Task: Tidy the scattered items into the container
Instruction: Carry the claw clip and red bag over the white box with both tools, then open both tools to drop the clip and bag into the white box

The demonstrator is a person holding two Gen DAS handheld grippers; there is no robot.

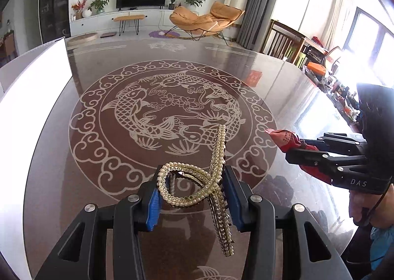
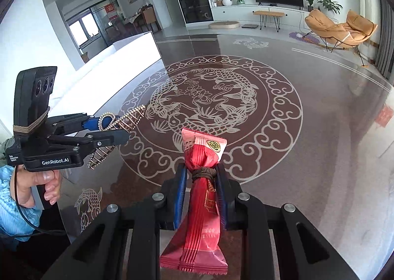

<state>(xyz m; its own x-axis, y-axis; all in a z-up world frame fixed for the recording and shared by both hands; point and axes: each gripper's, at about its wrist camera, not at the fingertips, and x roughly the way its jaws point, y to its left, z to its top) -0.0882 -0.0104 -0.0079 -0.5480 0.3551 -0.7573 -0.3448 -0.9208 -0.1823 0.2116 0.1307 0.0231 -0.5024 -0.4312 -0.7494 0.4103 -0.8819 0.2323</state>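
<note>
Daylight scene, bright overall. Main light source is the windows [image 1: 369, 41] at the right of the left wrist view, overexposed to white, detail lost. A second window [image 2: 83, 29] in the right wrist view is likewise blown out. The glossy counter [image 1: 283, 83] carries broad glare streaks and reflections near its right edge. The white box [image 1: 32, 88] at the left is clipped to flat white. Strong fisheye distortion: straight lines bow, corners vignette to black. Centre is sharp; periphery is soft. Faint shadows lie under the tools. No motion blur noted.
</note>
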